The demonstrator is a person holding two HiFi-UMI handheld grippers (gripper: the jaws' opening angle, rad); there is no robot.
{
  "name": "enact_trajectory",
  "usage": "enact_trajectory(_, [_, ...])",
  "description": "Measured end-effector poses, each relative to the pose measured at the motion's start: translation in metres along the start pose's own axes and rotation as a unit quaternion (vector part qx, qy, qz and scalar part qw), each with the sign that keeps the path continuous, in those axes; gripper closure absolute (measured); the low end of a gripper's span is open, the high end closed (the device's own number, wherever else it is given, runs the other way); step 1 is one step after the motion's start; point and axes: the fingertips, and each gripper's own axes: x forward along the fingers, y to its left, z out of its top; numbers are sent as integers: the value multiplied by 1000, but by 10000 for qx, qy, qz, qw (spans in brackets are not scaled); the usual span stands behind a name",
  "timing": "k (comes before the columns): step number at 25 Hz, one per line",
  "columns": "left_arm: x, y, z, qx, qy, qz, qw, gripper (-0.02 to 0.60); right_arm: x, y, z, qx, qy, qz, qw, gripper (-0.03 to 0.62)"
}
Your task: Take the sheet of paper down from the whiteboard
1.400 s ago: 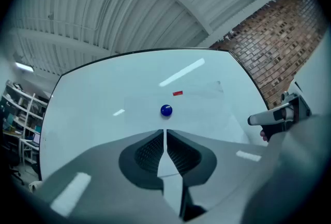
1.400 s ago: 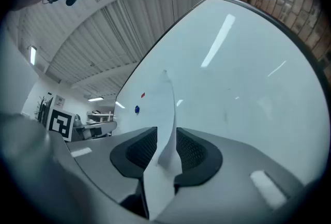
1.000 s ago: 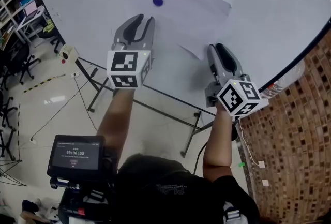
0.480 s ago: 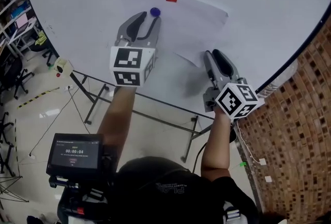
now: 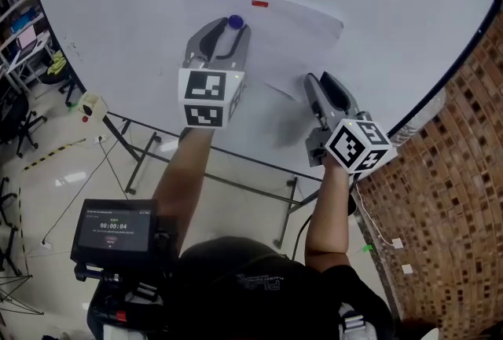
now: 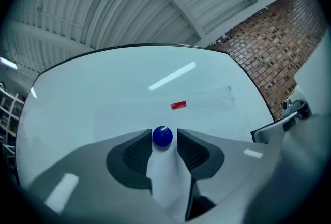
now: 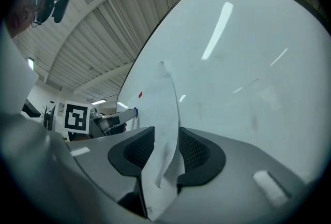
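A white sheet of paper (image 5: 302, 36) hangs on the whiteboard (image 5: 118, 16) under a round blue magnet (image 5: 235, 20) and a small red magnet (image 5: 259, 3). My left gripper (image 5: 228, 28) points at the board, open, with the blue magnet (image 6: 162, 136) between its fingertips and a slight gap beside it. My right gripper (image 5: 321, 81) is at the sheet's curled lower right corner. Its jaws are opening, and the paper's loose edge (image 7: 168, 114) stands between them without being pressed. The right gripper view also shows the left gripper (image 7: 116, 117) at the blue magnet (image 7: 135, 111).
A brick wall (image 5: 440, 197) runs along the right, close to the whiteboard's edge. The board's metal stand legs (image 5: 141, 134) reach the floor below it. A small screen device (image 5: 114, 235) hangs at the person's chest. Desks and chairs (image 5: 16, 107) stand at far left.
My left gripper has moved up the board to the blue magnet, which now sits between its tips, and its jaws have spread. My right gripper has crept toward the paper's lower corner.
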Motion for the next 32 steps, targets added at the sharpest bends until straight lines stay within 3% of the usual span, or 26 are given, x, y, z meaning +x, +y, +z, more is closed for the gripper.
enact_trajectory(11, [5,-1,-5,-79,9,23,10000,449,2,1,-2,26,33,86,10000,442])
enact_trajectory(19, [2,0,-2,-8,-79,160,9998,449,8,8,-1,240,59,378,9990,476])
enact_trajectory(24, [2,-2,0,-9,-91,132,9999,448,10,4,1,383,-44,323,9987,537])
enact_trajectory(32, [2,-2,1,-32,-90,87,9999,457,11,0,2,558,-119,306,9979,580])
